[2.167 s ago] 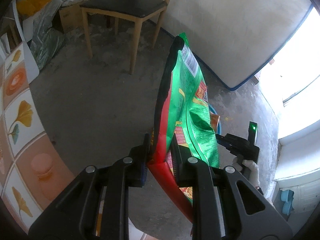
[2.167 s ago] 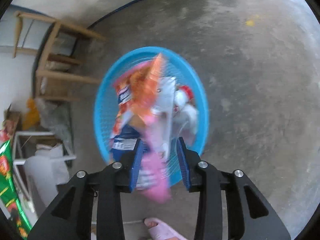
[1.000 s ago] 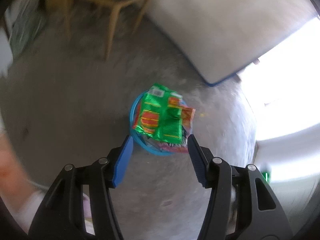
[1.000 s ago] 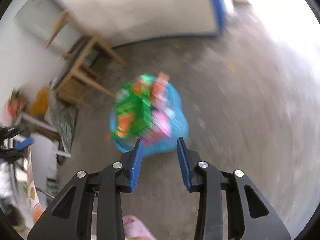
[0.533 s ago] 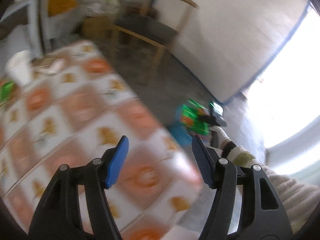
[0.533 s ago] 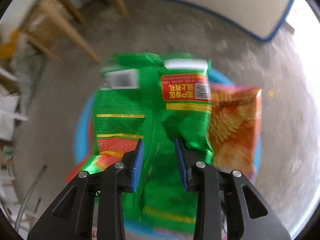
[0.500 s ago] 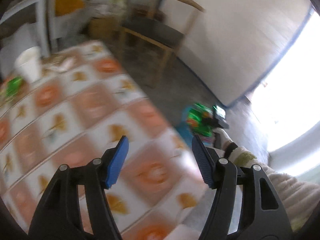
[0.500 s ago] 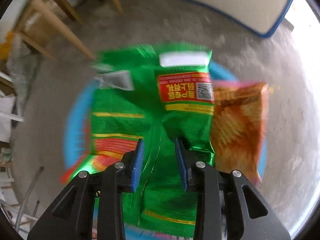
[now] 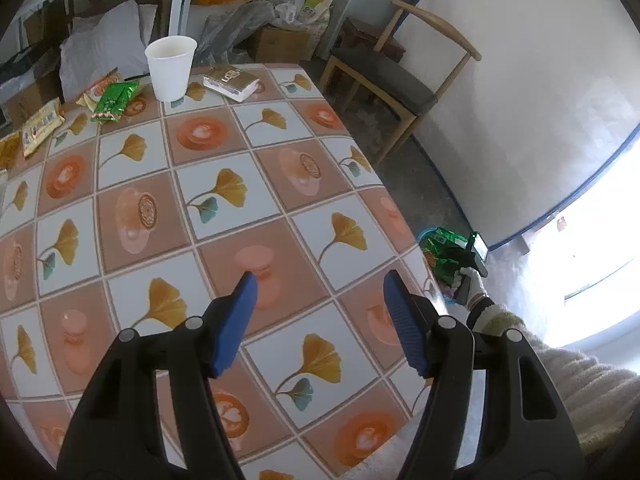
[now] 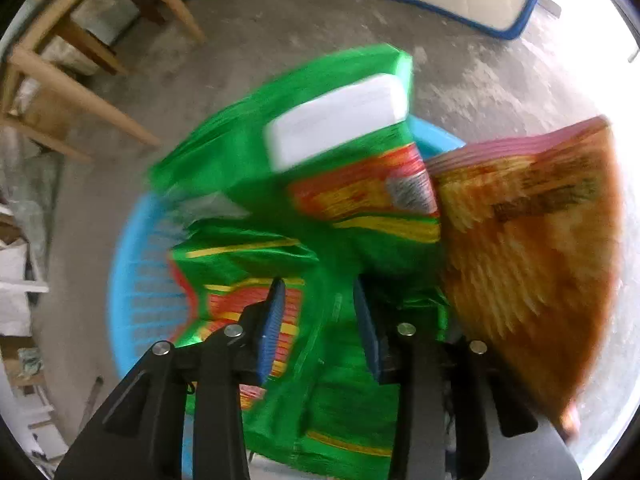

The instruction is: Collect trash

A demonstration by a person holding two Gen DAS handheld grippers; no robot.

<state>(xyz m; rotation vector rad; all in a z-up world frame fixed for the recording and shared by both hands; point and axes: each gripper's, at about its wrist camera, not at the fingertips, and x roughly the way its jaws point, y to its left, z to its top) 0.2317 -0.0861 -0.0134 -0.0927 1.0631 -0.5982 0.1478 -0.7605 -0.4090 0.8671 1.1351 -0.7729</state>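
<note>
Trash filled the round blue plastic basket (image 10: pixel 136 280) on the concrete floor: a crinkly green foil snack bag (image 10: pixel 332 216) on top, an orange chip bag (image 10: pixel 532 248) at the right. The right gripper (image 10: pixel 318 320) pointed down at the green bag, jaws opening. The left gripper (image 9: pixel 320 312) hung empty, jaws apart, over the tile-patterned table (image 9: pixel 200 168); a white paper cup (image 9: pixel 170 67) sat upper left.

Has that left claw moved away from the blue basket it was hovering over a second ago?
Yes. The left claw, empty and open, now hangs over the tiled table; the blue plastic basket sits far right, beyond the table's edge.
</note>
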